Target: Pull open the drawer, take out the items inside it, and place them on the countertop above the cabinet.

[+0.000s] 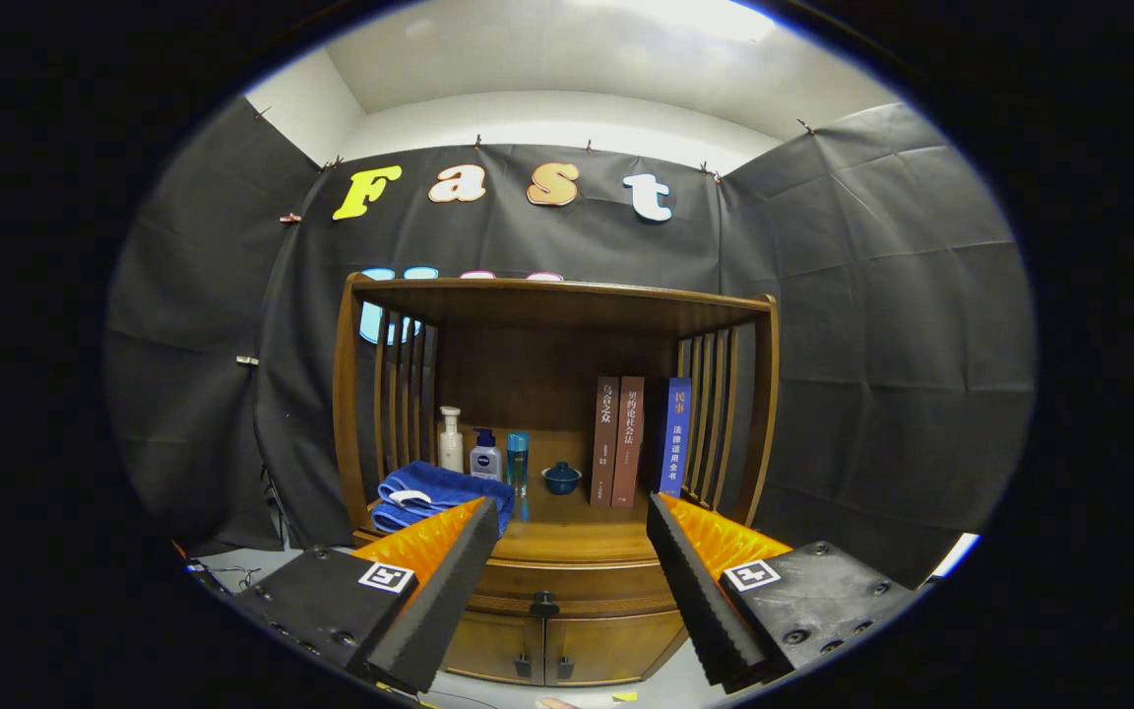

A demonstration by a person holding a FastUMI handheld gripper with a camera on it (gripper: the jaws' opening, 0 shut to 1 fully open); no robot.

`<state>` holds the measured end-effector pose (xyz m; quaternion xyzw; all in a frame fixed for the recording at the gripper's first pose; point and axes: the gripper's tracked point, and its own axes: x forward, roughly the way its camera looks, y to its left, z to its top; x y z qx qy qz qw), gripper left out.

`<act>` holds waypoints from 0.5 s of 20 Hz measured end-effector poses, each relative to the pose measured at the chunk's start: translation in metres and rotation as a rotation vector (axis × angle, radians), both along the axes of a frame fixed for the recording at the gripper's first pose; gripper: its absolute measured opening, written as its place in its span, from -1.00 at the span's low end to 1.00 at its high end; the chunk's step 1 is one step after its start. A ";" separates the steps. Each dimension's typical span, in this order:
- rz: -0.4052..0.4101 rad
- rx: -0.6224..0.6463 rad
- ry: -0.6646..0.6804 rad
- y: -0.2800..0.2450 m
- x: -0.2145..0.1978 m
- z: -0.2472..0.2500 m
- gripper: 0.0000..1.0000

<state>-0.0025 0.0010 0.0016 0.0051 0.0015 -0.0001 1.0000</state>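
Wooden cabinet (567, 591), taken as landmark: seen head-on beyond the fingers, with a slatted open shelf unit above its countertop (567, 540). Drawer (567, 581): a curved band just under the countertop, seen shut, a dark knob (544, 602) at its middle; its contents cannot be seen. Below the drawer, two doors (545, 645) are seen closed, with small dark handles where they meet. On the countertop, toward the cabinet's left side: a folded blue towel (434, 492); behind it a white pump bottle (450, 440), a small white-and-blue bottle (485, 456) and a teal tube (518, 461) are lined up. Near the countertop's middle: a small dark blue lidded bowl (561, 478). Toward the cabinet's right side: two brown books (618, 441) and a blue book (675, 436), stood upright against the slats. Gripper (572, 512): fingers are spread wide, nothing held between them, tips seen in front of the countertop edge, the knob framed in the gap
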 end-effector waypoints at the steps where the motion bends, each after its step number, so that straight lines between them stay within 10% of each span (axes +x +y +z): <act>1: 0.000 0.000 0.002 0.000 0.000 -0.002 0.96; 10: 0.022 0.015 0.071 0.008 0.020 -0.046 0.97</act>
